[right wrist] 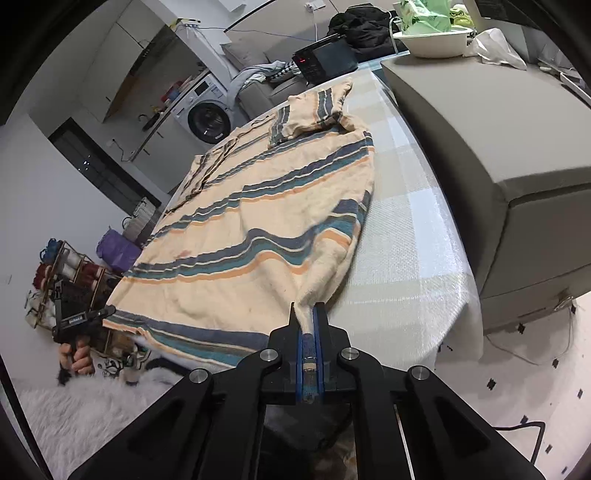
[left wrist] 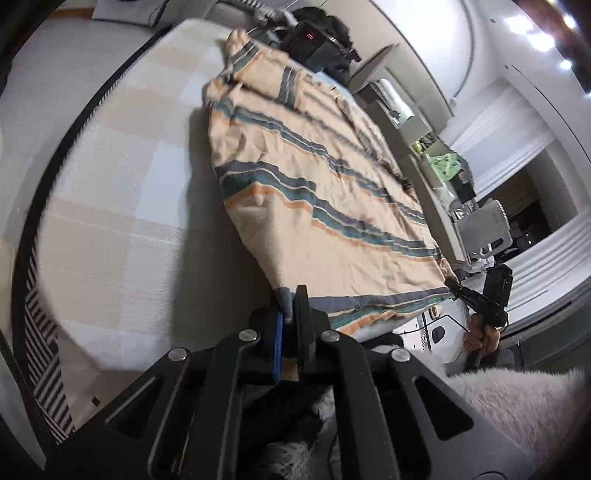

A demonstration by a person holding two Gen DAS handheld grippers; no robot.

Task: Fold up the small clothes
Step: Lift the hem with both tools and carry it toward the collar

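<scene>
A cream shirt with teal, grey and orange stripes (left wrist: 317, 184) lies spread over a white checked table cover (left wrist: 122, 206). My left gripper (left wrist: 291, 299) is shut on the shirt's near hem corner. In the right wrist view the same shirt (right wrist: 243, 236) stretches away from me, one sleeve (right wrist: 314, 110) folded over at the far end. My right gripper (right wrist: 308, 314) is shut on the other hem corner. Each gripper shows in the other's view, the right one (left wrist: 480, 299) and the left one (right wrist: 85, 317), both pinching the hem edge.
A black device with red digits (right wrist: 325, 61) stands at the table's far end beside dark clothes (right wrist: 365, 26). A grey sofa (right wrist: 498, 140) runs along the right. A washing machine (right wrist: 207, 114), a yarn rack (right wrist: 70, 269) and a fluffy white rug (right wrist: 92, 410) lie left.
</scene>
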